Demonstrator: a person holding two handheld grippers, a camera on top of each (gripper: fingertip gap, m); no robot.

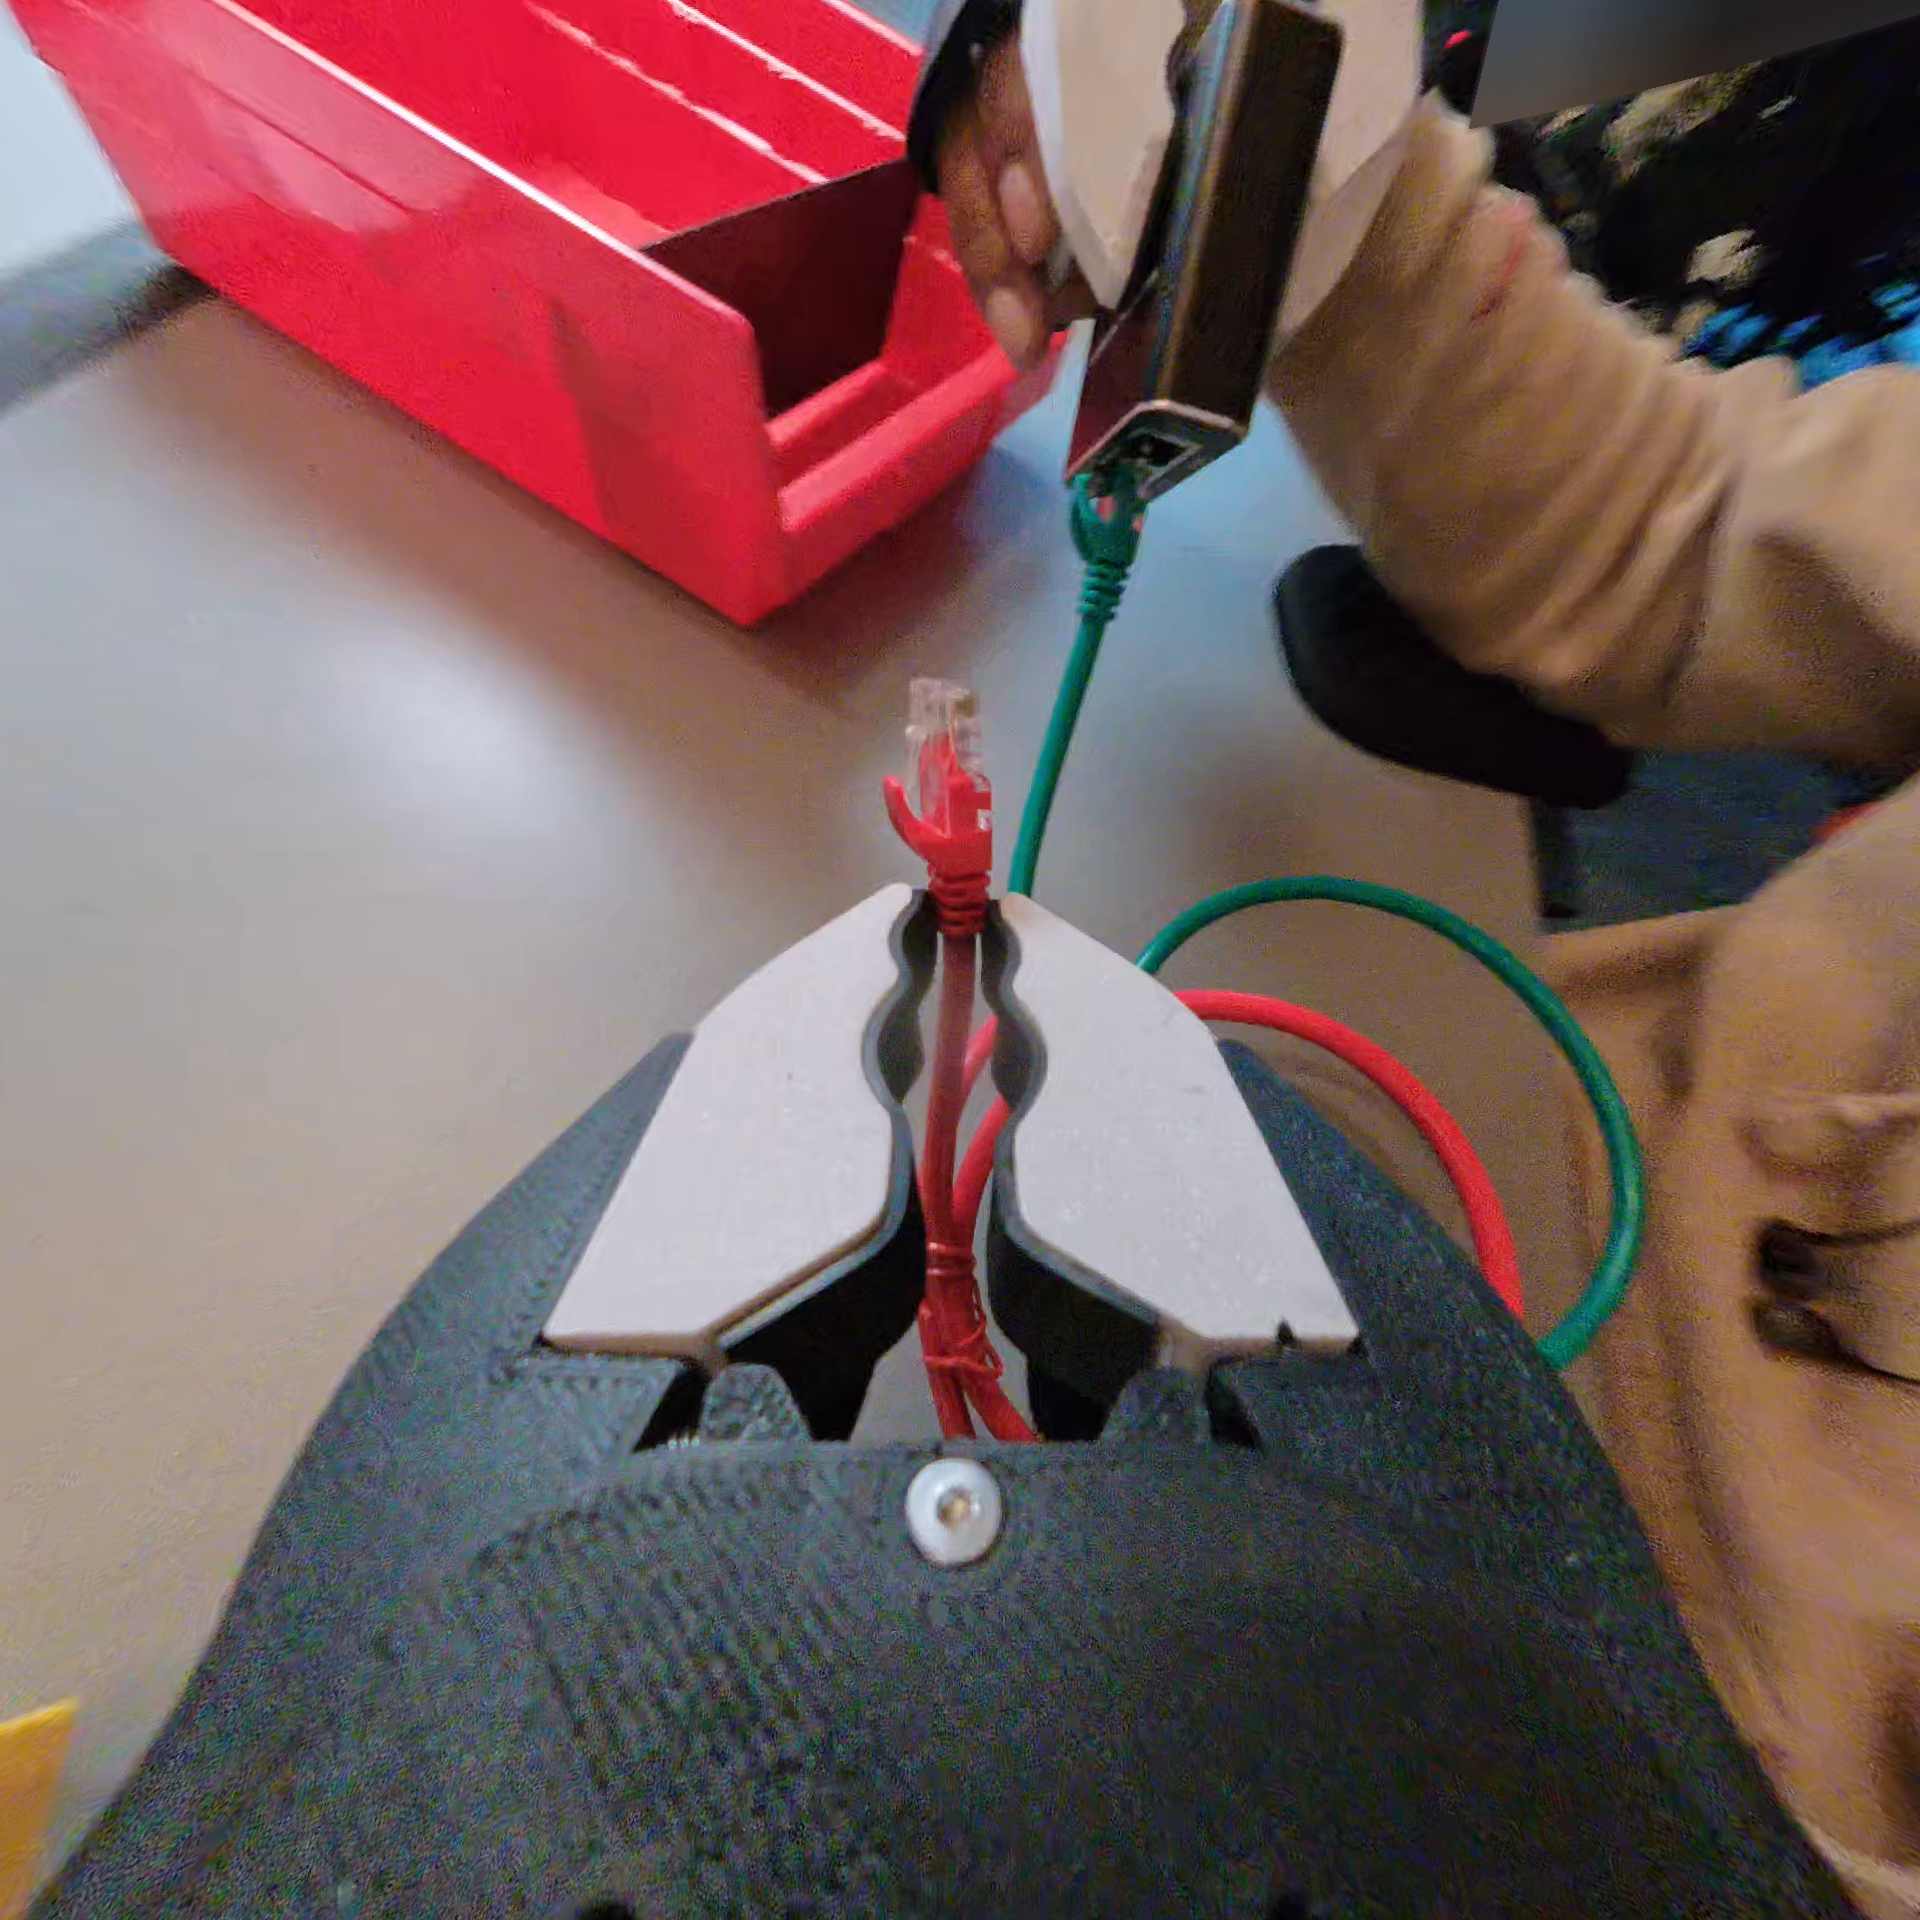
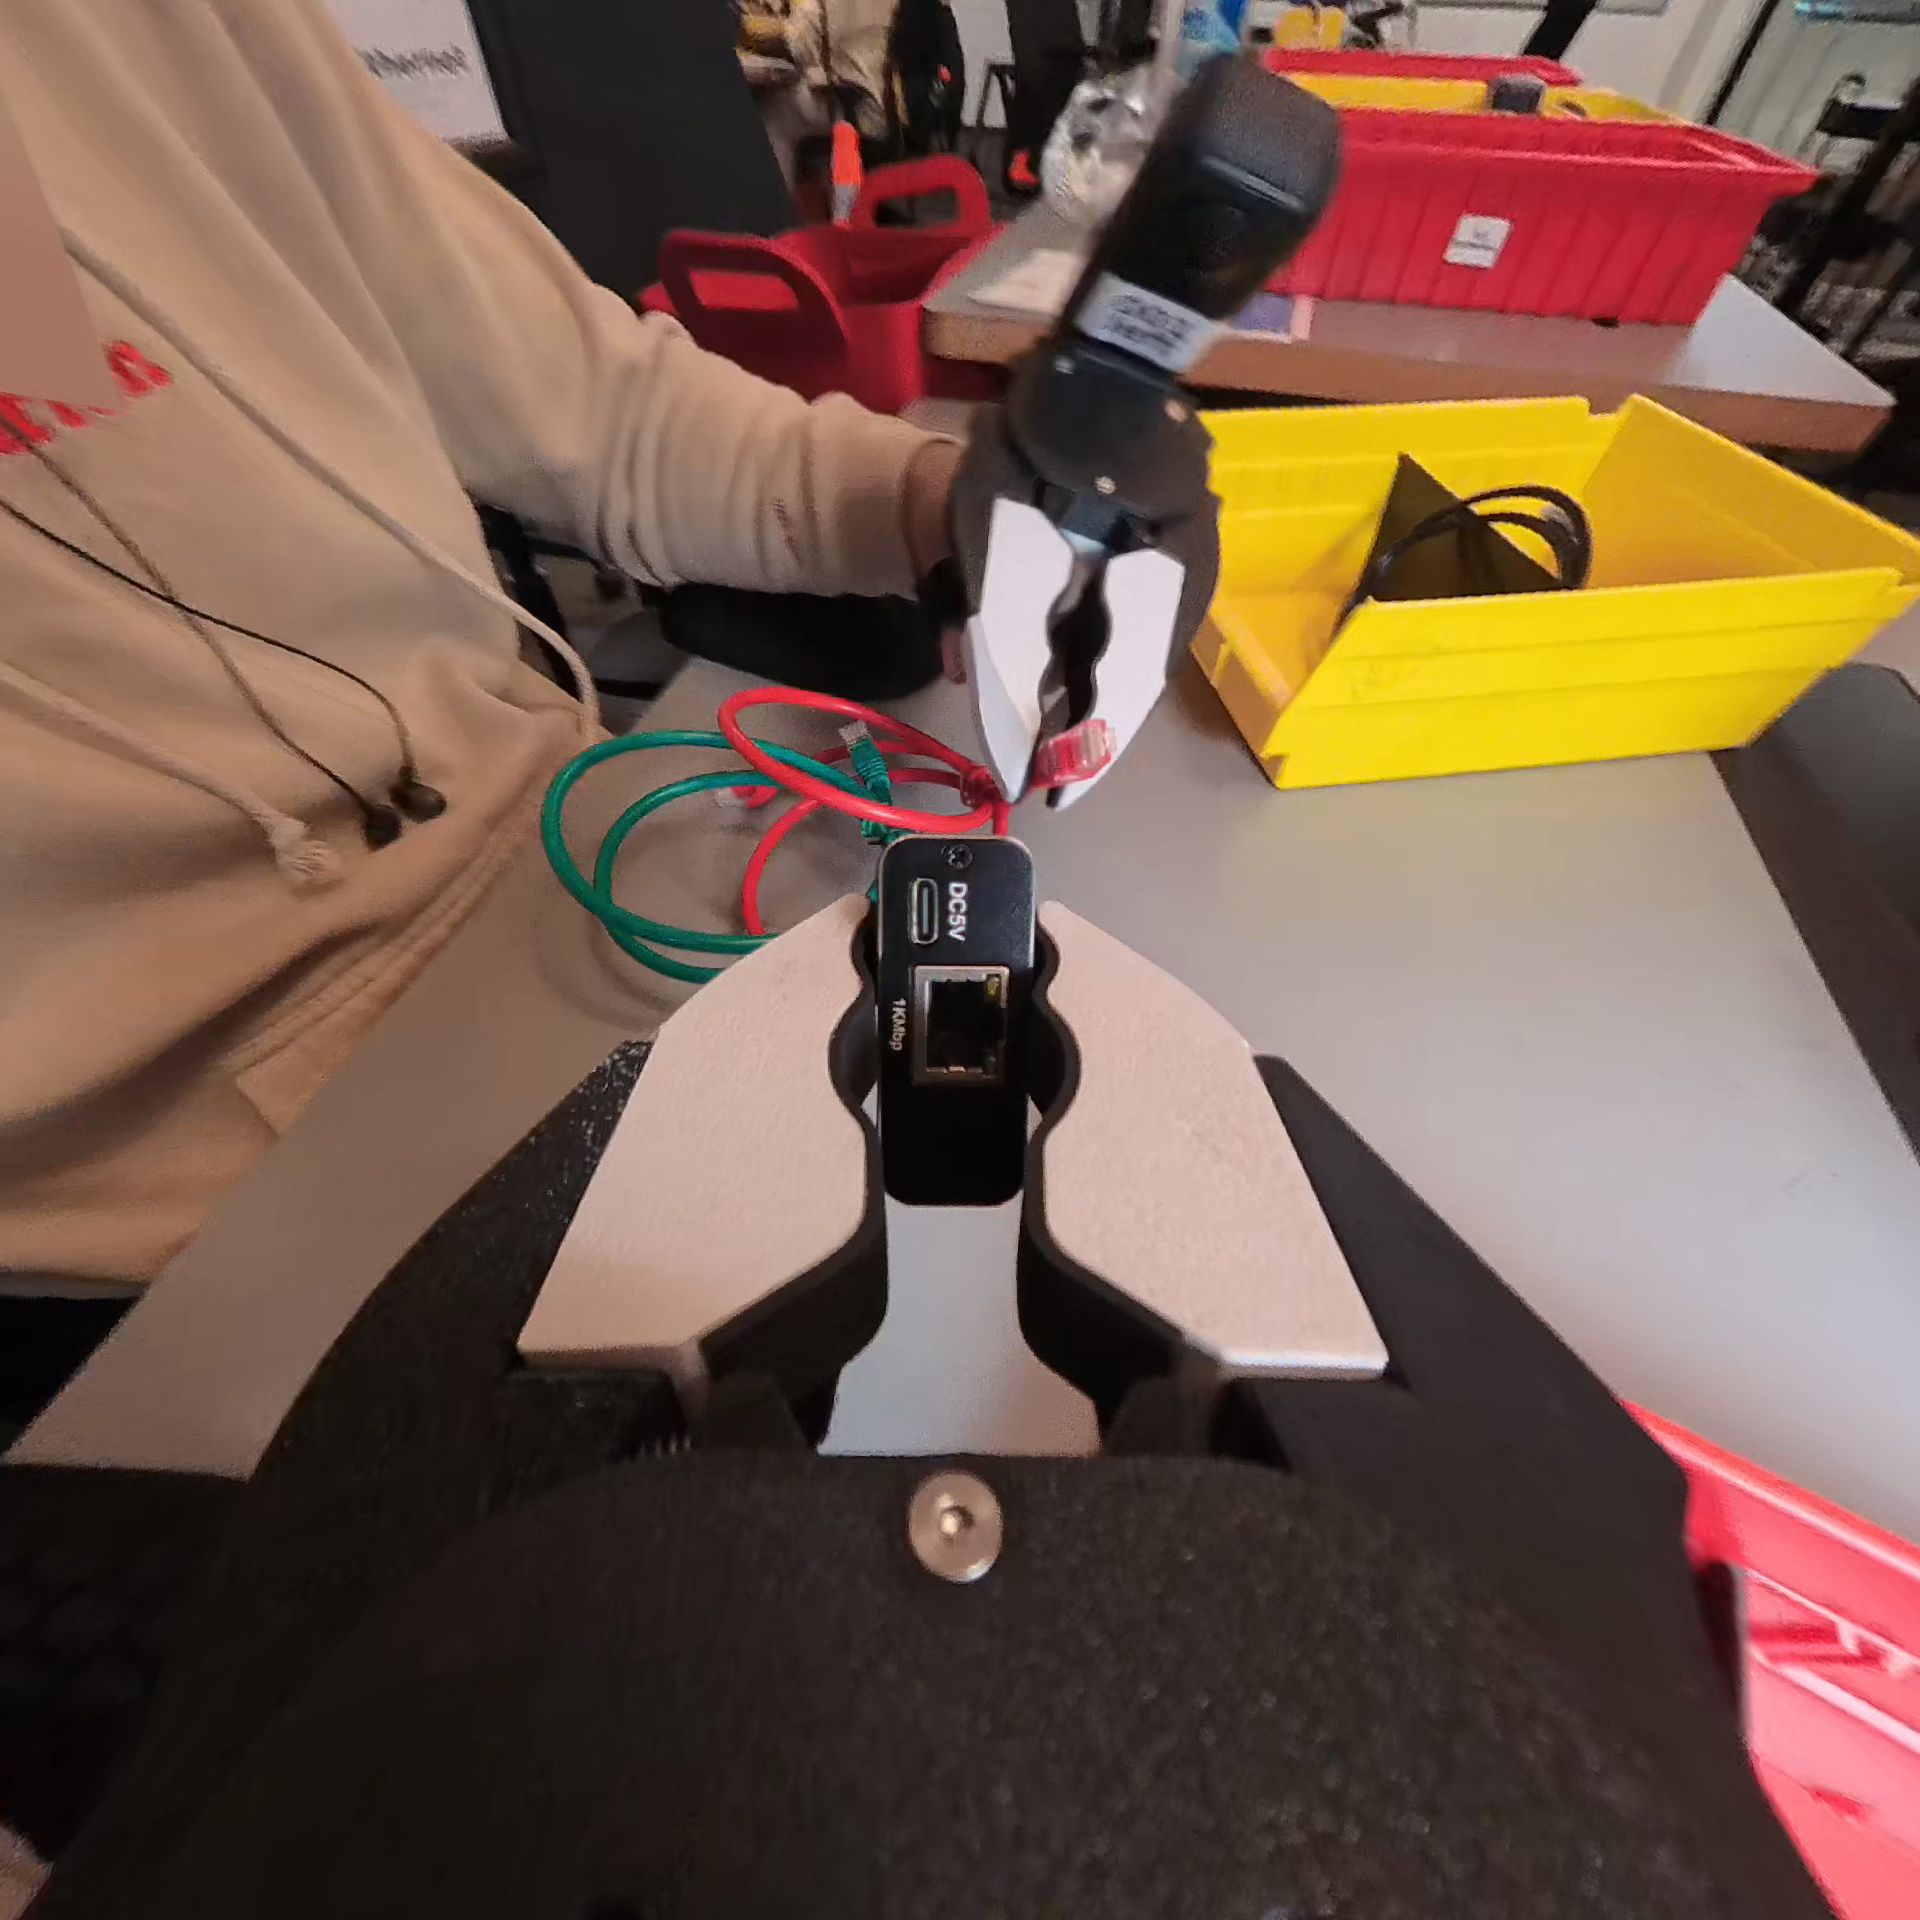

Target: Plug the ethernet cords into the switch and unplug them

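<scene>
My left gripper (image 1: pixel 956 912) is shut on the red ethernet cord (image 1: pixel 1382 1081) just behind its clear plug (image 1: pixel 940 748), which sticks out past the fingertips. My right gripper (image 2: pixel 956 920) is shut on the small black switch (image 2: pixel 956 1039); an empty port on it faces the camera. In the left wrist view the switch (image 1: pixel 1210 239) hangs above and beyond the red plug, apart from it. A green cord (image 1: pixel 1060 727) is plugged into its lower end. In the right wrist view the left gripper (image 2: pixel 1039 774) holds the red plug (image 2: pixel 1075 750) just beyond the switch.
Red and green cord loops (image 2: pixel 623 831) lie on the grey table (image 2: pixel 1455 1039) by the person's beige sleeve (image 2: pixel 623 416). A yellow bin (image 2: pixel 1558 644) holding a black cable stands to the right. A red bin (image 1: pixel 520 260) stands behind the left gripper. The grippers' ends are close to 12 centimetres from one another.
</scene>
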